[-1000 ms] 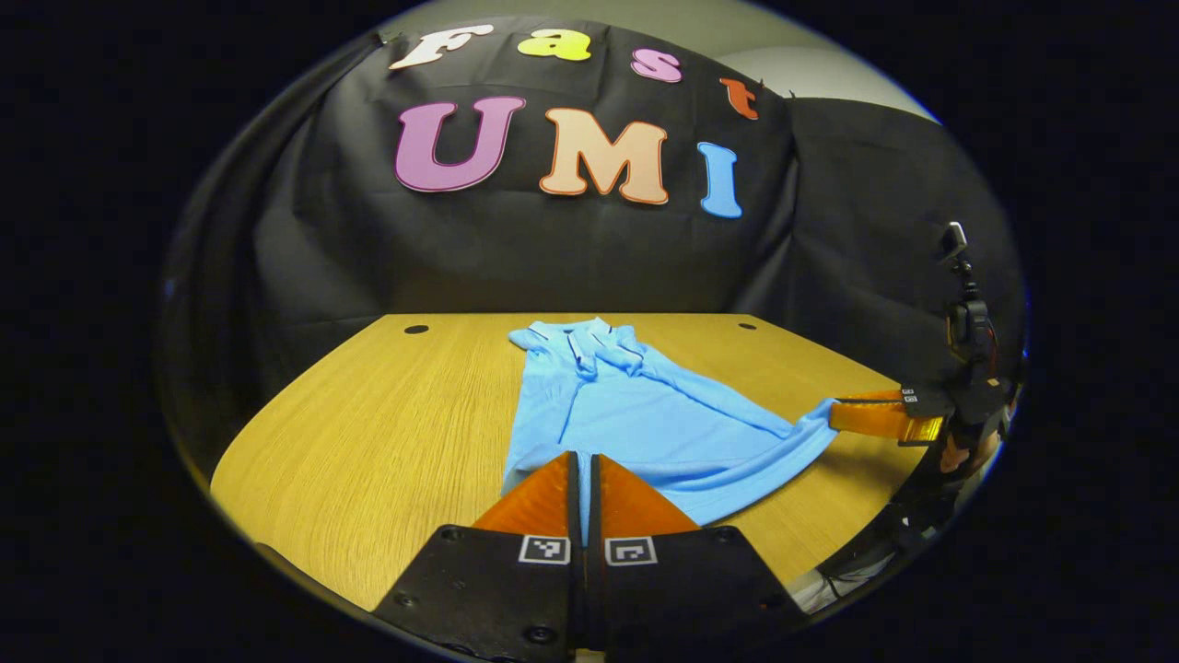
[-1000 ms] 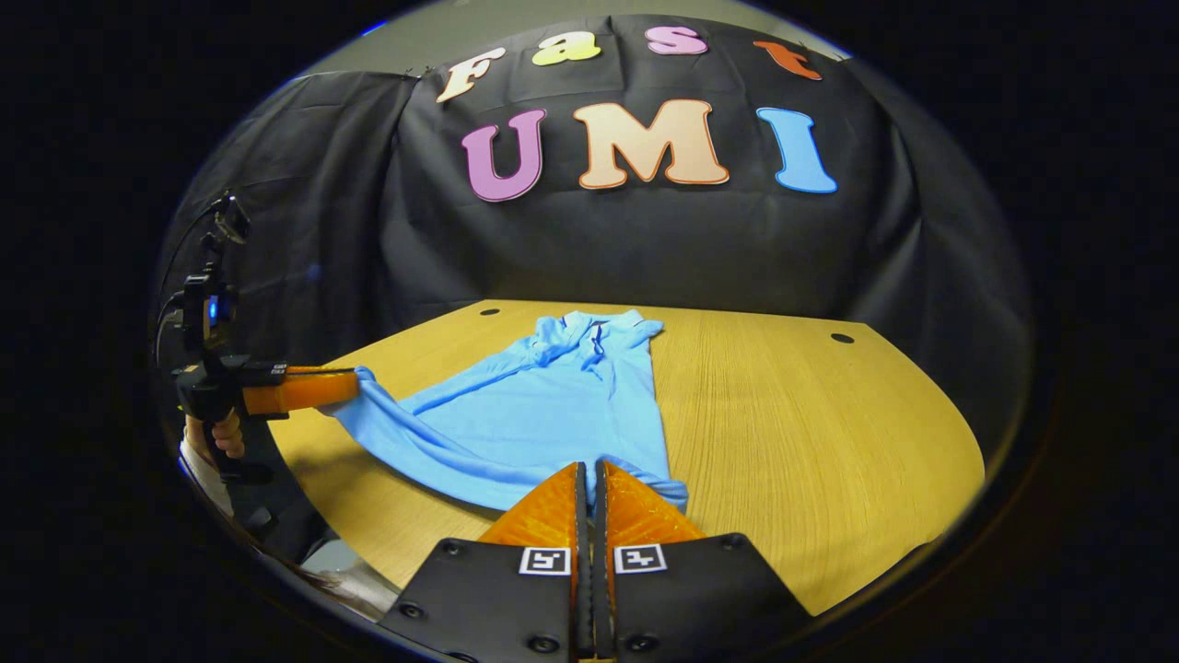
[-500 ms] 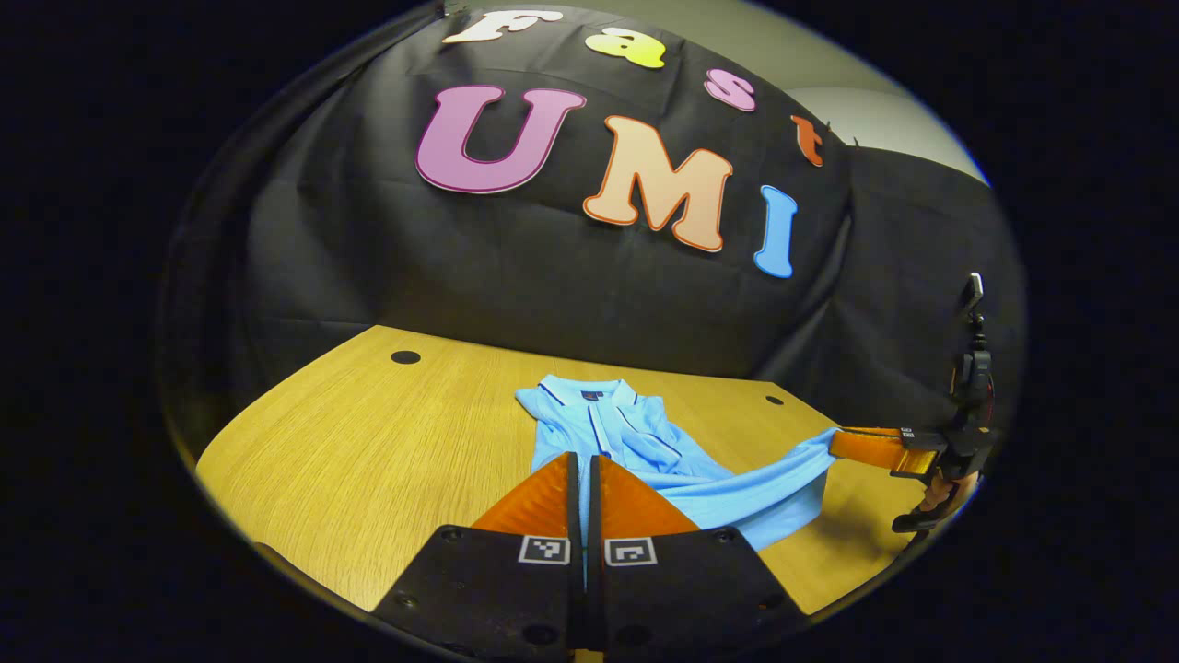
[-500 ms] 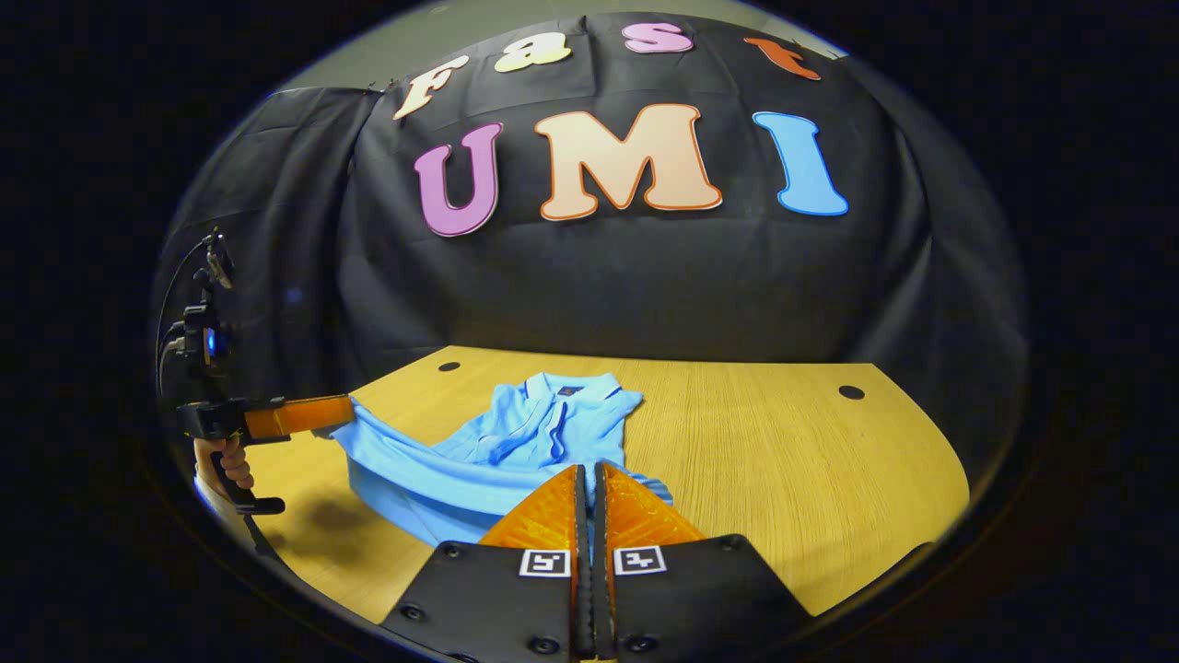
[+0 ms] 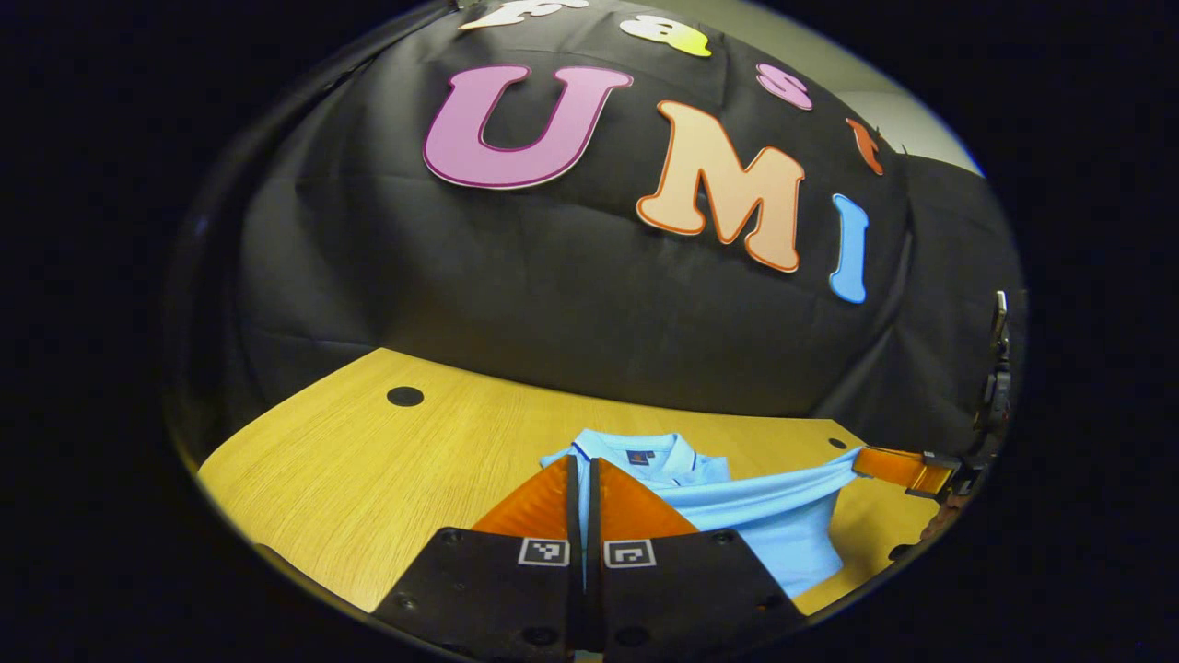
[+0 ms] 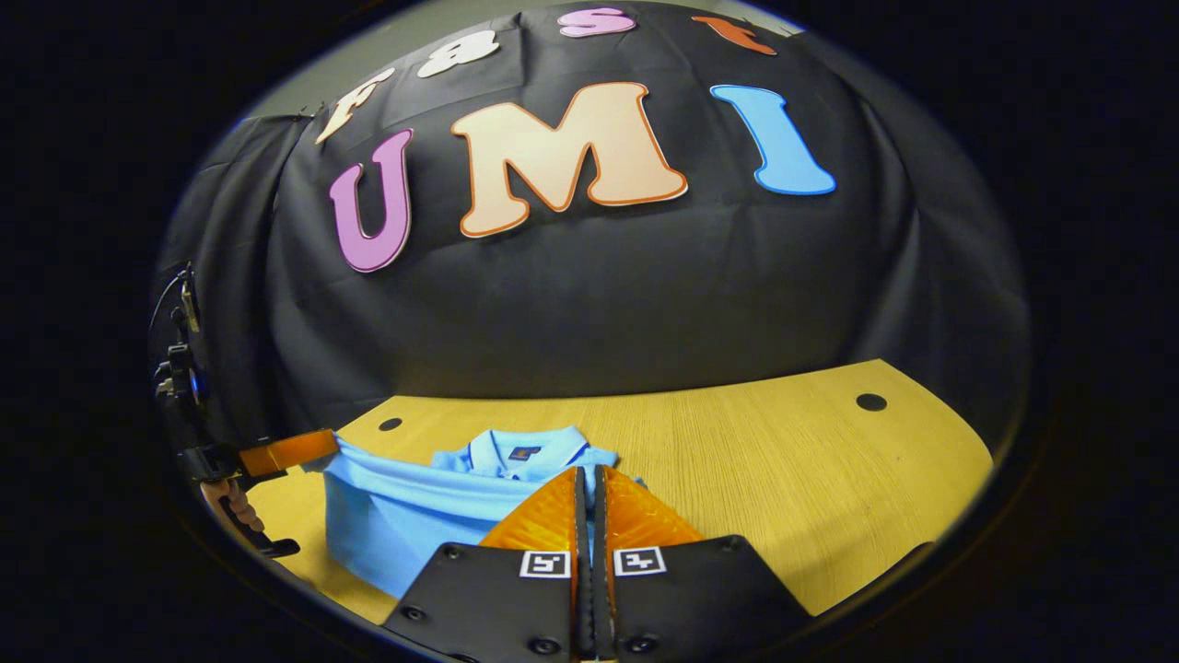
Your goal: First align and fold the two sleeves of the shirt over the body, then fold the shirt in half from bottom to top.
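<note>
Above the counter, the left hand-held gripper and right hand-held gripper each pinch the shirt hem, level and apart, the lifted cloth stretched between them near the collar; fingers pressed together.

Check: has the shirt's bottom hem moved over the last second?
Yes. The hem, pinched by both tools, has travelled up toward the collar and the table's far edge.

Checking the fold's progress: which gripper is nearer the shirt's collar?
About equal. The left gripper and right gripper each pinch a hem corner of the shirt, just short of the collar.
</note>
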A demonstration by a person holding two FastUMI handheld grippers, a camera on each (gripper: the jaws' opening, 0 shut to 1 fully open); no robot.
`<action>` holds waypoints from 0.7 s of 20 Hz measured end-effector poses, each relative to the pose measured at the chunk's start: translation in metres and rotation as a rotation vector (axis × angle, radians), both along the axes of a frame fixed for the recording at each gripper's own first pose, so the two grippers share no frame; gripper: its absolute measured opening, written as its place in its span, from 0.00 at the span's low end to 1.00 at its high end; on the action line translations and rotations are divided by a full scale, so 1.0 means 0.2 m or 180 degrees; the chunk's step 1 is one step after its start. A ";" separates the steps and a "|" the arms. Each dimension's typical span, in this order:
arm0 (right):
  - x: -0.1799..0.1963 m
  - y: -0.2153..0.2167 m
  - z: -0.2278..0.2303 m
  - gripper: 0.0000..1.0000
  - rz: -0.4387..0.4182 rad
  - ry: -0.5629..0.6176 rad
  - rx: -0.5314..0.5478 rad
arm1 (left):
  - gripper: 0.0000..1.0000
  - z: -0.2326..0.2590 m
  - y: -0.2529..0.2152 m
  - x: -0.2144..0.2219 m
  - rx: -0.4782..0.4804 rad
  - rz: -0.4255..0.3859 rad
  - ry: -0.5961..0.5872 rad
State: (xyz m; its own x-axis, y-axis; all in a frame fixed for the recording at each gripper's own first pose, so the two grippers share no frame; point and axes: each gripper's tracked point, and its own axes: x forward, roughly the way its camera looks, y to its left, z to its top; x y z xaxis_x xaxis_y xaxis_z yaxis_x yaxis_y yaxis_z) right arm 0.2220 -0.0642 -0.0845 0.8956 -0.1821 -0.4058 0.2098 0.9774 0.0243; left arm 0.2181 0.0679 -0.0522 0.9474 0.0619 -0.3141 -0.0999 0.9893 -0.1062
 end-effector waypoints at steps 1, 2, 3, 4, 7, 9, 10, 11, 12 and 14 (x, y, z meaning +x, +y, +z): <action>0.05 -0.02 -0.04 0.03 -0.0061 0.0000 0.0012 | 0.00 -0.03 0.02 0.06 0.0001 0.0048 -0.0001; 0.10 -0.05 -0.09 0.03 -0.0141 0.0024 0.0061 | 0.00 -0.05 0.03 0.11 -0.0008 0.0085 0.0007; 0.14 -0.08 -0.16 0.02 -0.0237 0.0074 0.0105 | 0.00 -0.08 0.04 0.17 -0.0018 0.0103 0.0025; 0.17 -0.11 -0.22 0.03 -0.0310 0.0128 0.0158 | 0.00 -0.12 0.05 0.21 -0.0032 0.0101 0.0073; 0.27 -0.17 -0.37 0.03 -0.0421 0.0217 0.0190 | 0.02 -0.23 0.07 0.34 0.0040 0.0075 0.0207; 0.32 -0.20 -0.42 0.03 -0.0458 0.0262 0.0168 | 0.00 -0.27 0.08 0.41 0.0091 0.0081 0.0245; 0.34 -0.20 -0.44 0.03 -0.0473 0.0247 0.0204 | 0.00 -0.28 0.08 0.43 0.0115 0.0108 0.0272; 0.35 -0.20 -0.44 0.03 -0.0499 0.0206 0.0253 | 0.00 -0.29 0.10 0.45 0.0148 0.0134 0.0254; 0.37 -0.22 -0.44 0.03 -0.0533 0.0173 0.0282 | 0.00 -0.30 0.11 0.47 0.0202 0.0162 0.0234; 0.38 -0.25 -0.45 0.07 -0.0600 0.0144 0.0285 | 0.04 -0.28 0.19 0.47 0.0439 0.0307 0.0231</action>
State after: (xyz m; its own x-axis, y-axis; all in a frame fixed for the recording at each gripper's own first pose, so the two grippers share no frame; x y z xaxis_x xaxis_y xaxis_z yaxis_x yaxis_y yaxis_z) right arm 0.2984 -0.1150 -0.1735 0.8297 -0.3061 -0.4667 0.3914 0.9152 0.0956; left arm 0.3121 0.1062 -0.1091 0.9101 0.1986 -0.3637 -0.1974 0.9795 0.0407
